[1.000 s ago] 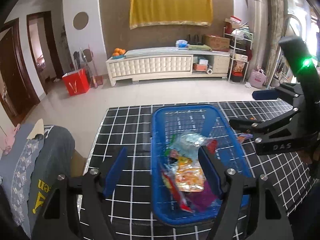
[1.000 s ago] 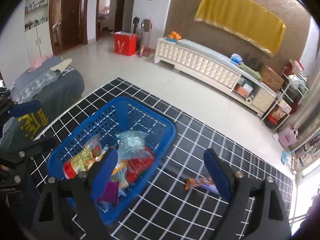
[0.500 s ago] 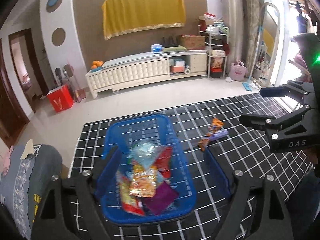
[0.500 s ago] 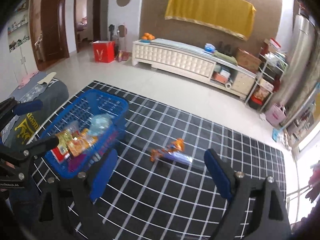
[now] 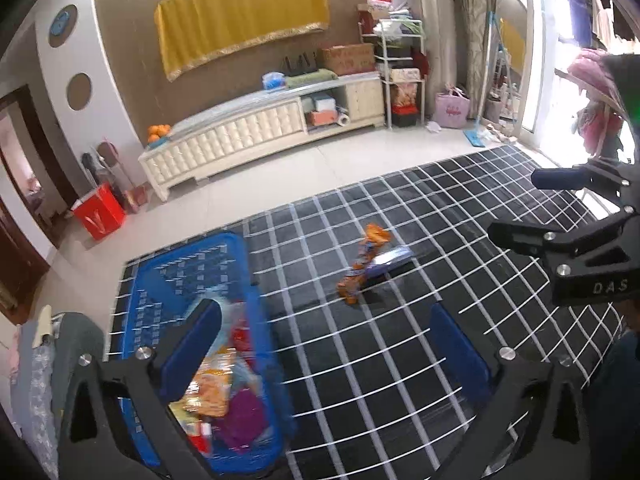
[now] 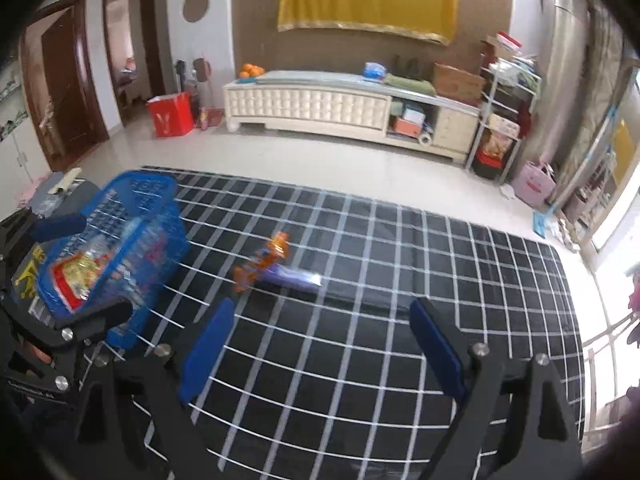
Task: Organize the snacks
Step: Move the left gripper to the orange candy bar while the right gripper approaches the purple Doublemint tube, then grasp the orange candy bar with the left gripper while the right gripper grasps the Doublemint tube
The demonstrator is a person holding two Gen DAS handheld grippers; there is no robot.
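Note:
A blue plastic basket [image 5: 188, 276] holding several snack packets stands at the left of the black grid-patterned table [image 5: 440, 280]; it also shows in the right wrist view [image 6: 132, 196]. An orange snack packet [image 5: 362, 268] and a purple packet [image 5: 390, 258] lie together on the table right of the basket; they show in the right wrist view as the orange packet [image 6: 262, 260] and purple packet [image 6: 294, 276]. My left gripper [image 5: 324, 348] is open and empty above the table. My right gripper [image 6: 320, 344] is open and empty, short of the two packets.
The table's far edge borders a tiled floor. A grey cushion with yellow lettering [image 6: 28, 276] lies left of the basket. A white cabinet [image 5: 248, 140], a red bag [image 5: 100, 216] and shelves [image 6: 500, 120] stand by the far wall.
Both views have swung right: the basket has slid to the left edge and the two loose packets now sit near the centre. Both grippers stay open.

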